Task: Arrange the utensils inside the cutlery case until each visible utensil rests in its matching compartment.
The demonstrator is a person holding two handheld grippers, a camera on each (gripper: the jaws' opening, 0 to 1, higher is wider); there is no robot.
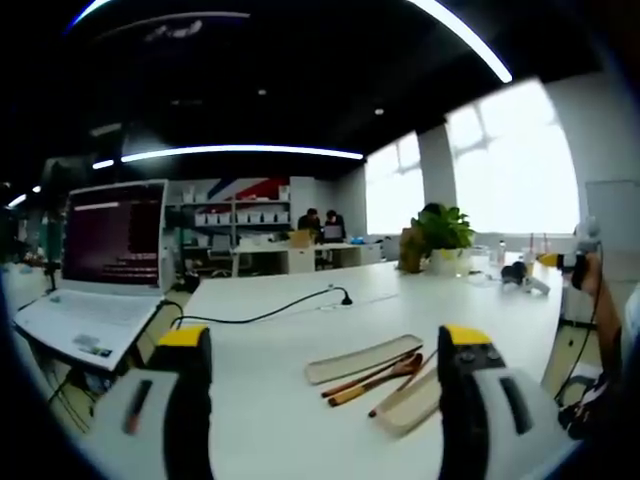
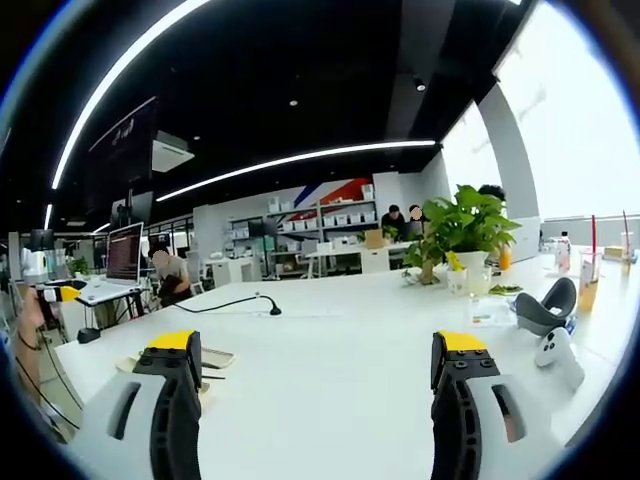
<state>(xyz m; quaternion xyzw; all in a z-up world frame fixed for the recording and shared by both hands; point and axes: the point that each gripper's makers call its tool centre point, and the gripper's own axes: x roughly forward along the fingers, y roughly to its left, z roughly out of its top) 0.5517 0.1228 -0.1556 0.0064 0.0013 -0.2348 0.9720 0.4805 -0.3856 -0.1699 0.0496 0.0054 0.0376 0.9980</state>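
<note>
On the white table lie two flat beige halves of a cutlery case: one long piece and a second piece partly behind my right jaw. A wooden spoon and chopsticks lie loose between them. My left gripper hangs open just short of them, holding nothing. My right gripper is open over bare table, and an edge of the case peeks out beside its left jaw. The right gripper also appears far off in a hand, as does the left gripper.
An open laptop sits at the table's left corner, with a black cable running across the middle. A potted plant, drink cups and a grey headset-like object stand toward the window side. People sit at desks beyond.
</note>
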